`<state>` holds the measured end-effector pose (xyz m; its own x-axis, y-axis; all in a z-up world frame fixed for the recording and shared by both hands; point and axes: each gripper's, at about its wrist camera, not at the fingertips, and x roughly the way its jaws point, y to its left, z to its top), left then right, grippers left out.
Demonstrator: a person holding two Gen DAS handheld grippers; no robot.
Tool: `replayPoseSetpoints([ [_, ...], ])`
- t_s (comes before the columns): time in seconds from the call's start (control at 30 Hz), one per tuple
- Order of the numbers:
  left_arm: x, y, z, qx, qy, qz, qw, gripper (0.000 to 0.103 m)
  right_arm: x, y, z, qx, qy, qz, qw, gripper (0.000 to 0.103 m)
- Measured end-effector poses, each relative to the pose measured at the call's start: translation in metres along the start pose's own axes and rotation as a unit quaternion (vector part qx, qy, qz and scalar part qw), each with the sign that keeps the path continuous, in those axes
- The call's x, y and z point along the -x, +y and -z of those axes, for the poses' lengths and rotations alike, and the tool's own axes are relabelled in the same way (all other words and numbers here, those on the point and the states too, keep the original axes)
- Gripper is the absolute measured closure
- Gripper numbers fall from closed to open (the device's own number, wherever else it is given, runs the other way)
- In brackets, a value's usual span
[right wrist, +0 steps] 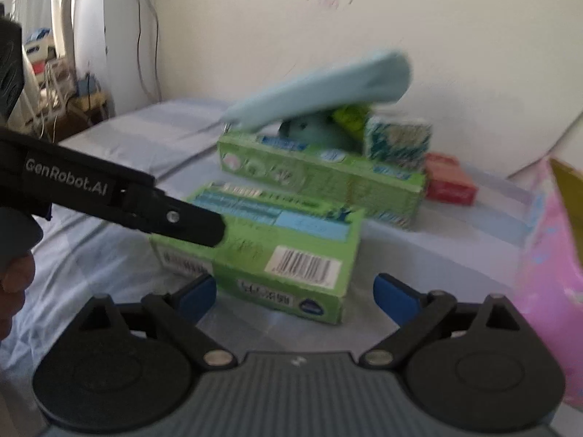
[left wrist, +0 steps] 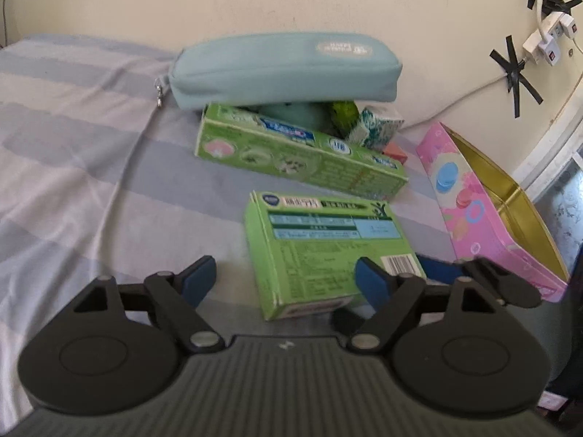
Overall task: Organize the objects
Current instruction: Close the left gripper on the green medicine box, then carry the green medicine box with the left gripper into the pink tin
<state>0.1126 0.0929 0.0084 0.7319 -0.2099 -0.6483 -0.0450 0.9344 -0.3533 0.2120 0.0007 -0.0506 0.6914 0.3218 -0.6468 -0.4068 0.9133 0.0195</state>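
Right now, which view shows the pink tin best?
The left wrist view: the pink tin shows its flowered side and gold inside, sharp. The right wrist view catches only a blurred pink edge at the frame's right.

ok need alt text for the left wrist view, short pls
The left gripper has its jaws open around the near end of a small green box lying on a striped bedsheet. Behind it lie a longer green box and a teal pencil case propped on the pile, with an open pink tin to the right.
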Motion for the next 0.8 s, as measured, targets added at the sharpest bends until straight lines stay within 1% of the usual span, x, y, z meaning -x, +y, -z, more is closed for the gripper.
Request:
replayPoseSetpoints([
  [0.03,-0.002,-0.001,0.000,-0.003,-0.001,0.003,1.0000,0.025,0.000,0.000,-0.001,0.001,-0.001,-0.009,1.000,0.013],
  [0.07,-0.002,-0.001,0.001,-0.003,-0.001,0.009,1.0000,0.032,0.000,0.002,-0.001,0.004,0.000,-0.010,1.000,0.015],
  [0.1,-0.003,-0.002,0.000,0.000,0.003,0.025,0.9997,0.037,0.001,0.003,0.000,0.007,-0.002,-0.008,1.000,0.017],
  [0.3,0.004,-0.012,0.007,-0.011,0.003,0.020,0.9997,0.037,0.016,0.005,0.007,-0.013,-0.004,-0.009,1.000,0.019],
  [0.5,0.016,-0.025,0.026,-0.026,0.013,0.035,0.9990,0.037,0.040,0.006,0.024,-0.022,-0.006,-0.001,1.000,0.019],
  [0.6,0.020,-0.036,0.033,-0.040,0.017,0.041,0.9982,0.037,0.054,0.007,0.035,-0.023,-0.012,0.012,1.000,0.019],
  [0.67,0.023,-0.046,0.035,-0.054,0.013,0.040,0.9976,0.037,0.064,0.006,0.040,-0.029,-0.022,0.022,0.999,0.019],
  [0.8,0.031,-0.072,0.028,-0.086,-0.011,0.048,0.9951,0.037,0.087,-0.002,0.040,-0.042,-0.059,0.046,0.996,0.019],
])
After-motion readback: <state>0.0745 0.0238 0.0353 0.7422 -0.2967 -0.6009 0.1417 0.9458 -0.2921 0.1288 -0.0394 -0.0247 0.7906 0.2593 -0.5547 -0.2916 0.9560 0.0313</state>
